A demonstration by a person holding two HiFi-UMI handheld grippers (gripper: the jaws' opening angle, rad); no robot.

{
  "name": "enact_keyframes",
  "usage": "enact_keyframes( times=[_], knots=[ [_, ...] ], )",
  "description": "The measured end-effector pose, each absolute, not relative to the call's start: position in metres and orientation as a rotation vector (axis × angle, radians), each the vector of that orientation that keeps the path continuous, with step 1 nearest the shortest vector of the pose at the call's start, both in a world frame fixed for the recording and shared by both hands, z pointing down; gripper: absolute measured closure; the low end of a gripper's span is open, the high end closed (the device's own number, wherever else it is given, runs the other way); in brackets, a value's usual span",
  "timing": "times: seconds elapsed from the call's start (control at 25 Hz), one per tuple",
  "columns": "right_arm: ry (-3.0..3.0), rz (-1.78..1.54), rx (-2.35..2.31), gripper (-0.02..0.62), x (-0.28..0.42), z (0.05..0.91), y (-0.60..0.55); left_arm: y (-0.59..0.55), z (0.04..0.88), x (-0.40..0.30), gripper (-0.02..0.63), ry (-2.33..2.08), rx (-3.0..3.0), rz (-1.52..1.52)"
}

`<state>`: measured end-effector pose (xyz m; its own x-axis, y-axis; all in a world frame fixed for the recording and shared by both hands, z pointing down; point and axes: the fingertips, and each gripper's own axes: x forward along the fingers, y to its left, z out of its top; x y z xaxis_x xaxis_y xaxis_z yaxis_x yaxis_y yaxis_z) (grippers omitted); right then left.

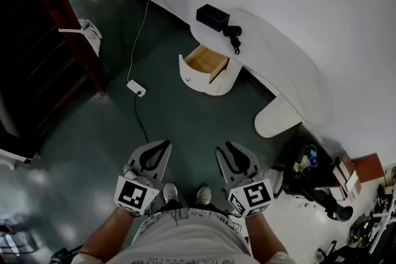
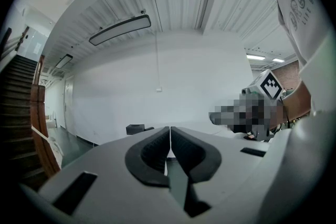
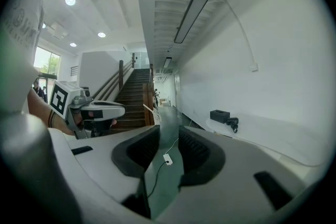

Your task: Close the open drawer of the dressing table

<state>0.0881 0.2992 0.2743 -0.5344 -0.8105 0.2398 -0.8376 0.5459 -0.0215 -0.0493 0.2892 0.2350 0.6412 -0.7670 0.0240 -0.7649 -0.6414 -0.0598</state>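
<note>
The white dressing table (image 1: 281,68) curves along the wall at the far side of the room. Its rounded drawer (image 1: 205,66) stands pulled out, with the wooden inside showing empty. Both grippers are held low in front of the person, well short of the drawer. My left gripper (image 1: 165,144) (image 2: 170,131) is shut, its pads together with nothing between them. My right gripper (image 1: 223,147) (image 3: 169,136) is open, with only the floor visible through the gap between its jaws. The table top (image 3: 273,134) lies ahead to the right in the right gripper view.
A black box (image 1: 212,17) and a small black device (image 1: 234,35) rest on the table top. A white power strip (image 1: 137,88) with a cable lies on the dark floor left of the drawer. A dark wooden staircase (image 1: 37,40) stands at the left. Clutter (image 1: 309,173) sits at the right.
</note>
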Motion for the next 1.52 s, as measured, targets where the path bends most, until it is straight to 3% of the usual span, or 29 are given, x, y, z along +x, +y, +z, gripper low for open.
enact_keyframes(
  times=[0.68,1.52],
  knots=[
    [-2.592,0.217,1.370,0.421,0.110,0.278,0.297,0.292,0.240,-0.033,0.581,1.348,-2.794,-0.105],
    [-2.659,0.262,1.253,0.420,0.177,0.296,0.297,0.303,0.252,0.026,0.581,1.507,-2.721,-0.135]
  ],
)
